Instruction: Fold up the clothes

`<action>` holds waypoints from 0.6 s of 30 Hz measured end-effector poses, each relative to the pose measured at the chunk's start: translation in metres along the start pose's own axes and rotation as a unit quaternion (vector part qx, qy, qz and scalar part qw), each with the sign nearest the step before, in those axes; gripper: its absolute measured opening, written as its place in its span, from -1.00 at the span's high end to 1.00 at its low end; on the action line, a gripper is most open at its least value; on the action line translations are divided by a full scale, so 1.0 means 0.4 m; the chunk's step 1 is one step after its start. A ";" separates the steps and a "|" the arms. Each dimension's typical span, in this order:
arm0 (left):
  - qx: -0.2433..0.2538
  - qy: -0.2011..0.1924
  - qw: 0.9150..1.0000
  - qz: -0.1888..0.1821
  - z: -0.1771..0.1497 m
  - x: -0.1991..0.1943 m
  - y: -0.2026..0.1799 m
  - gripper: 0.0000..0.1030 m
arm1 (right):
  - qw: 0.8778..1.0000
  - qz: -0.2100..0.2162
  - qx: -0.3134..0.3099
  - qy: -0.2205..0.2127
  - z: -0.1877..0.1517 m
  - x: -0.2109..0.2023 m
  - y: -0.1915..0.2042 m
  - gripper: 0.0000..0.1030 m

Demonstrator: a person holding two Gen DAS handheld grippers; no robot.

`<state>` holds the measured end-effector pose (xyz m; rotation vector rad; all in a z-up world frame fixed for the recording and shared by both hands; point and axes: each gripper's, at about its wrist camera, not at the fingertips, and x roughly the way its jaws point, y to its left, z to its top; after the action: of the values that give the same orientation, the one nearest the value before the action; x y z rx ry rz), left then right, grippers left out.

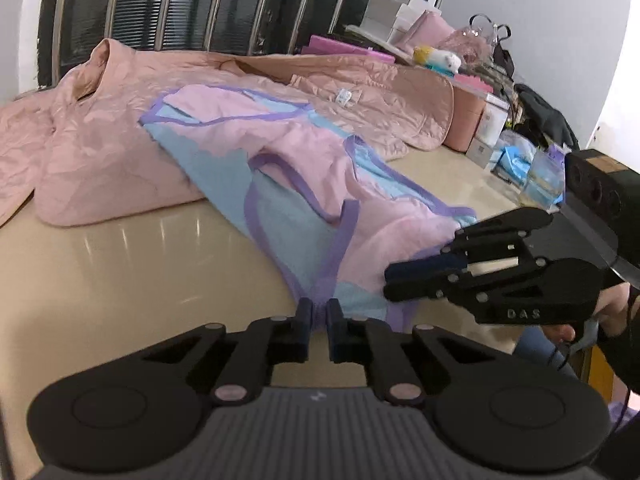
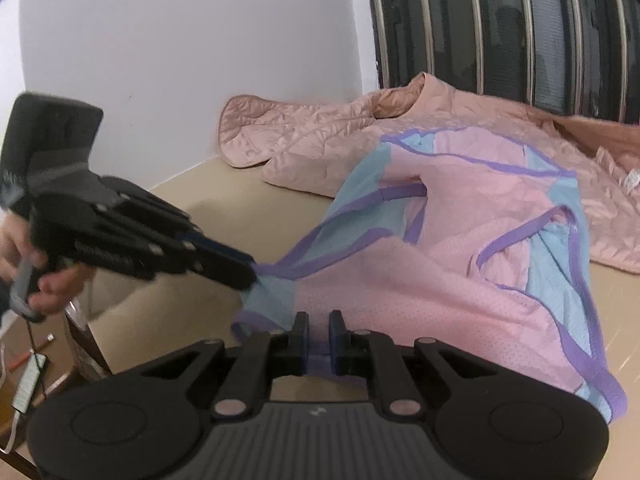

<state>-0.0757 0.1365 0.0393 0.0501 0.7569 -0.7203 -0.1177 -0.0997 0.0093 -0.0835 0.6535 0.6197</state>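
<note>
A pink and light-blue mesh garment (image 1: 304,160) with purple trim lies spread on the beige table (image 1: 120,272), its far part resting on a pink quilted jacket (image 1: 100,152). My left gripper (image 1: 318,316) is shut on the garment's near purple hem. To its right, my right gripper (image 1: 390,280) lies sideways, shut on the same near edge. In the right wrist view the garment (image 2: 440,280) stretches away from my right gripper (image 2: 319,336), which pinches the purple hem. My left gripper (image 2: 250,276) comes in from the left, closed on the blue corner.
The quilted jacket (image 2: 320,140) covers the table's far side, below a barred window (image 1: 180,4). Boxes and bags (image 1: 492,120) crowd the far right end. A hand (image 2: 52,284) holds the left gripper. The table's edge (image 2: 80,320) drops to the floor at lower left.
</note>
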 end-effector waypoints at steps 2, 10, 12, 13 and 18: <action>0.008 0.006 1.000 0.028 0.006 -0.006 -0.012 0.69 | 1.000 -0.005 -0.006 0.001 0.002 -0.001 0.005 0.82; 0.022 -0.002 0.998 0.067 0.067 -0.008 -0.044 0.40 | 0.999 0.037 -0.025 0.007 0.010 -0.013 0.062 0.75; 0.022 0.003 0.997 0.076 0.071 0.004 -0.055 0.40 | 0.998 0.021 -0.054 0.002 -0.009 -0.009 0.092 0.75; 0.023 0.003 0.996 0.086 0.071 0.006 -0.064 0.38 | 0.998 0.014 -0.063 -0.001 -0.014 -0.012 0.102 0.75; 0.022 -0.007 0.991 0.130 0.066 0.001 -0.108 0.12 | 0.999 -0.019 -0.034 -0.029 -0.013 -0.099 0.060 0.73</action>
<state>-0.0861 0.0957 0.0675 0.1798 0.7056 -0.4884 -0.1587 -0.1018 0.0315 -0.1400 0.5744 0.6050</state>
